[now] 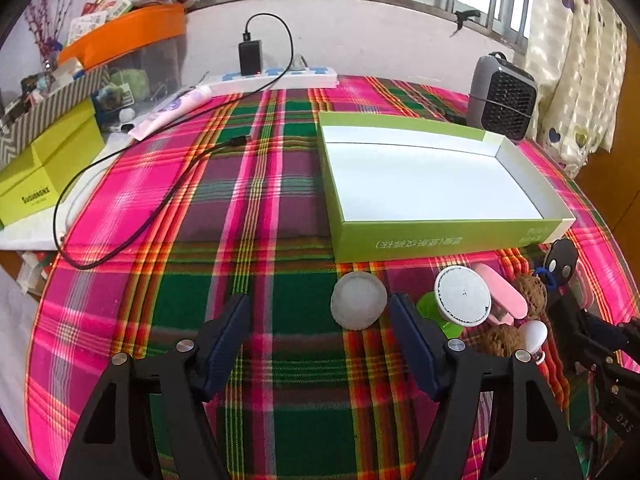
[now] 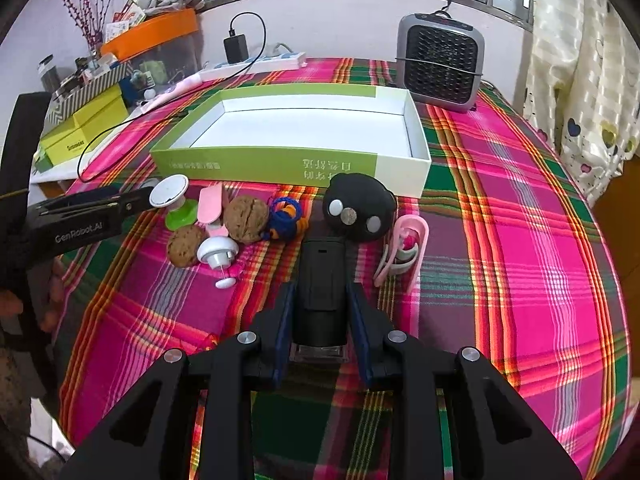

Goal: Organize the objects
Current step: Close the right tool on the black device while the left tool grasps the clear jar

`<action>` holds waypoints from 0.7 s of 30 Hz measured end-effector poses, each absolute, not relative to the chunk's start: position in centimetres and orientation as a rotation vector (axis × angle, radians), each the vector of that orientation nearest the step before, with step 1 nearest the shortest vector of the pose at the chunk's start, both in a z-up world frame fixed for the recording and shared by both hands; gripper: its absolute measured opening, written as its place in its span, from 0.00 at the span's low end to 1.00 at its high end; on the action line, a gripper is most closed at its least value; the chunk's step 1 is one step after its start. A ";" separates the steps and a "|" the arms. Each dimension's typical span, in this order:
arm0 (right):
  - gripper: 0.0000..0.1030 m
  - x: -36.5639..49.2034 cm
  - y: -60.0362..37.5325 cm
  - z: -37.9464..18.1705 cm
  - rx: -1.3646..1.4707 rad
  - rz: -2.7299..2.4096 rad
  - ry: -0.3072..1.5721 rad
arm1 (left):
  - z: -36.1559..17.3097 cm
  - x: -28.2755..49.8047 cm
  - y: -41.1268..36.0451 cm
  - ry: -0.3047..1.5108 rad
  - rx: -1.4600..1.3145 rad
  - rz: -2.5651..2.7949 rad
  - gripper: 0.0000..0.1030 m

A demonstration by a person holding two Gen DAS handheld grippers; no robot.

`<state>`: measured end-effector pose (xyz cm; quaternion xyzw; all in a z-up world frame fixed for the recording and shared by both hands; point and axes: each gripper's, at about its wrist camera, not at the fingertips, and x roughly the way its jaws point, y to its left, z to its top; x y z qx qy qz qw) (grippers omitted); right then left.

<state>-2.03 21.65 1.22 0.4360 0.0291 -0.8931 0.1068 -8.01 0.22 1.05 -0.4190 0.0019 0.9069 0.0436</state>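
An empty green box [image 1: 440, 236] [image 2: 240, 162] with a white inside lies on the plaid cloth. In front of it lie small objects: a white round lid [image 1: 359, 299], a white disc on a green base [image 1: 462, 296] [image 2: 170, 196], a pink clip [image 1: 504, 290] [image 2: 210, 204], two walnuts [image 2: 245, 218], a white knob [image 2: 218, 254], a blue keyring [image 2: 285, 216] and a pink holder [image 2: 404, 250]. My left gripper [image 1: 320, 316] is open, its right finger beside the lid. My right gripper [image 2: 320, 296] is shut on a black device [image 2: 322, 280] with a round head [image 2: 358, 212].
A grey heater [image 2: 440, 64] [image 1: 502, 96] stands behind the box. A black cable [image 1: 120, 184], a charger [image 1: 250, 56] and a power strip [image 1: 280, 78] lie at the back left. Yellow-green boxes [image 1: 44, 168] and an orange bin [image 1: 120, 36] crowd the left.
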 end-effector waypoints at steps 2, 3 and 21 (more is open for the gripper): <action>0.28 -2.2 21.7 1.1 1.291 -2.625 0.084 | 0.9 -8.2 0.3 0.006 -1.291 2.762 0.68; 0.28 -2.2 21.6 1.0 1.292 -2.624 0.084 | 0.9 -8.4 0.3 0.006 -1.296 2.756 0.65; 0.28 -2.8 21.3 1.1 1.298 -2.634 0.114 | 0.8 -8.6 0.9 0.054 -1.293 2.748 0.25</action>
